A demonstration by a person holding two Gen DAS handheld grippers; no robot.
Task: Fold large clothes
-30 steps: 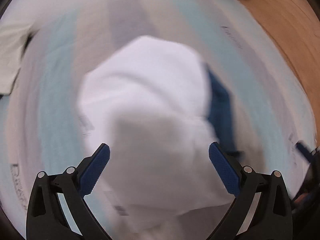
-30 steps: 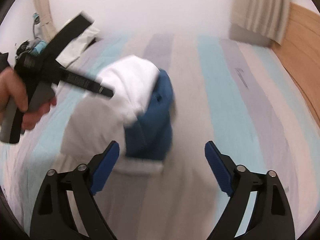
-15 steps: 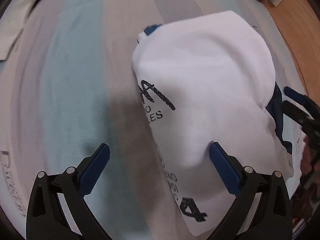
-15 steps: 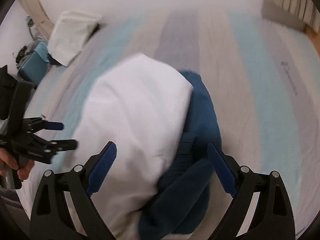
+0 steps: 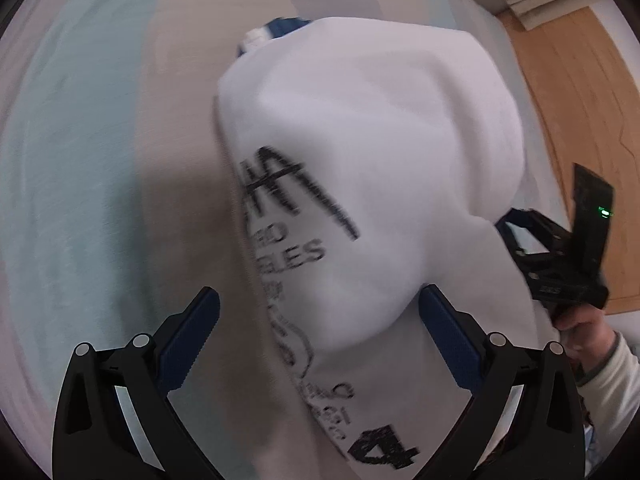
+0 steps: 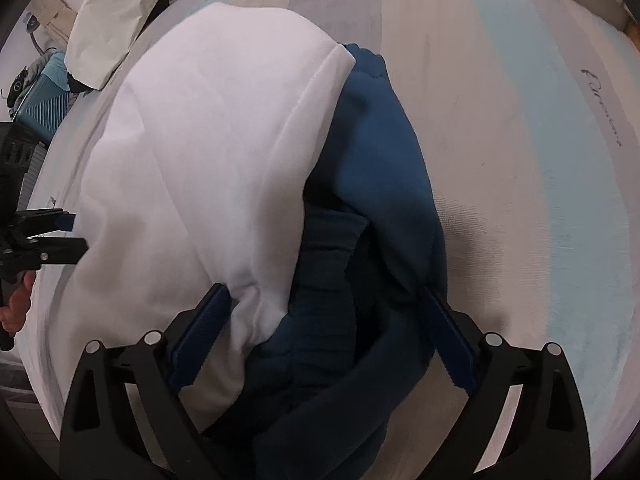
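I held both hand-held grippers, left (image 5: 318, 318) and right (image 6: 324, 312), spread wide, gripping nothing, over the white-blue garment (image 6: 208, 168) at 12 o'clock on the bed (image 6: 540, 160).

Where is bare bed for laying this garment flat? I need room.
Bare striped bedspread lies right of the blue sleeve, and left of the white sweatshirt in the left view. Both open claws crowd the garment.

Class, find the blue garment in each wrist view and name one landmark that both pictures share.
Left wrist view: only a small bit of the blue garment shows, peeking out at the far top edge of the white garment.
Right wrist view: the blue garment fills the centre and lower middle, partly under the white garment.
Shared landmark: the striped bedcover.
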